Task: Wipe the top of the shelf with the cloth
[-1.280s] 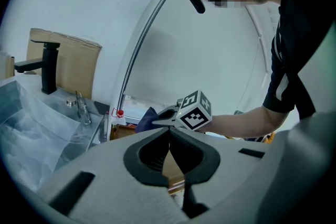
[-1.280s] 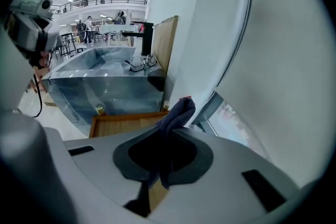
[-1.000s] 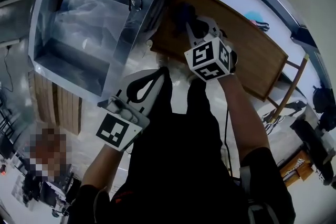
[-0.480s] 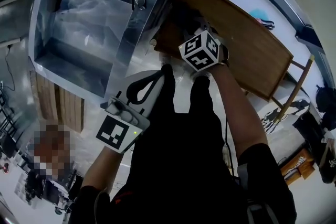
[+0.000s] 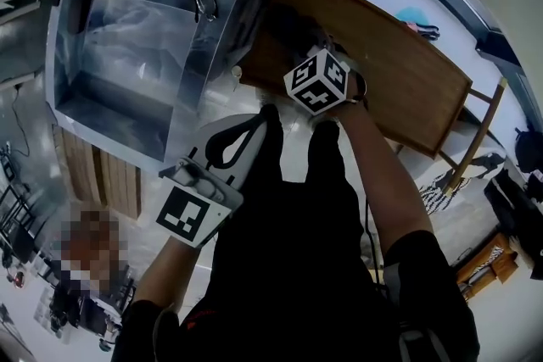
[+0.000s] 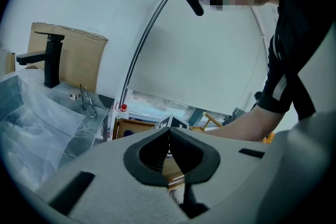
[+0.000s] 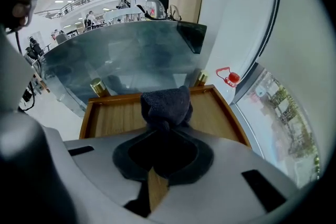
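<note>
While the left hand-held gripper (image 6: pixel 169 135) hangs closed, the right hand-held gripper (image 7: pixel 167 126) clamps cloth (image 7: pixel 165 104) on the shelf (image 5: pixel 399 74).

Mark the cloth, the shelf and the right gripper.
cloth (image 7: pixel 165 102): right gripper view, bunched middle.
shelf (image 5: pixel 407 85): head view, bare wooden top.
right gripper (image 7: pixel 164 128): right gripper view, between its fingertips.

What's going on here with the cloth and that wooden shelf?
A person holds a gripper in each hand. The right gripper is shut on a dark cloth, which sits on the wooden shelf top. The left gripper is shut on nothing and is held by the person's body, away from the shelf.
</note>
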`<state>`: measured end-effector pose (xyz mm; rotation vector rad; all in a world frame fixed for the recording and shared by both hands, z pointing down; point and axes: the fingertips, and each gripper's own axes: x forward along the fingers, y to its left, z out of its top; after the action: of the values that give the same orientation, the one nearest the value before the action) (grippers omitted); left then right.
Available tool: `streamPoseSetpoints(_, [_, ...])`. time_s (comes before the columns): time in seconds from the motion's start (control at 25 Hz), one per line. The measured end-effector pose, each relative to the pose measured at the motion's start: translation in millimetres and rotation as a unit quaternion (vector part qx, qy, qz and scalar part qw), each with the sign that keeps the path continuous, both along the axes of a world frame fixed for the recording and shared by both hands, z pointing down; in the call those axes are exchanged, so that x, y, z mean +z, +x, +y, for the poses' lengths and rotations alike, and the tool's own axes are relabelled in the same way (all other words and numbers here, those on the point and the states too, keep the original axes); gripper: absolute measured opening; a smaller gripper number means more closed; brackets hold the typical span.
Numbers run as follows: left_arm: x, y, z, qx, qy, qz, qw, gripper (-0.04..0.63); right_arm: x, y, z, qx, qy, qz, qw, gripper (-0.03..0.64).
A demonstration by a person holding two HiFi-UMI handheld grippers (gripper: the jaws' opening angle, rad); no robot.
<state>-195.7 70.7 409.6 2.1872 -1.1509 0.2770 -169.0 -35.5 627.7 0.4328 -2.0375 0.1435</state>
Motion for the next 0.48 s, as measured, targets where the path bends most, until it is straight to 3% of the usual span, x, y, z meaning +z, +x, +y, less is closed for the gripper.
streamPoseSetpoints(0.48, [-6, 50, -6, 0.040, 0.005, 0.001, 0.9992, 0.020, 3, 72, 6, 0.037, -0.006, 0.019, 0.999, 0.026])
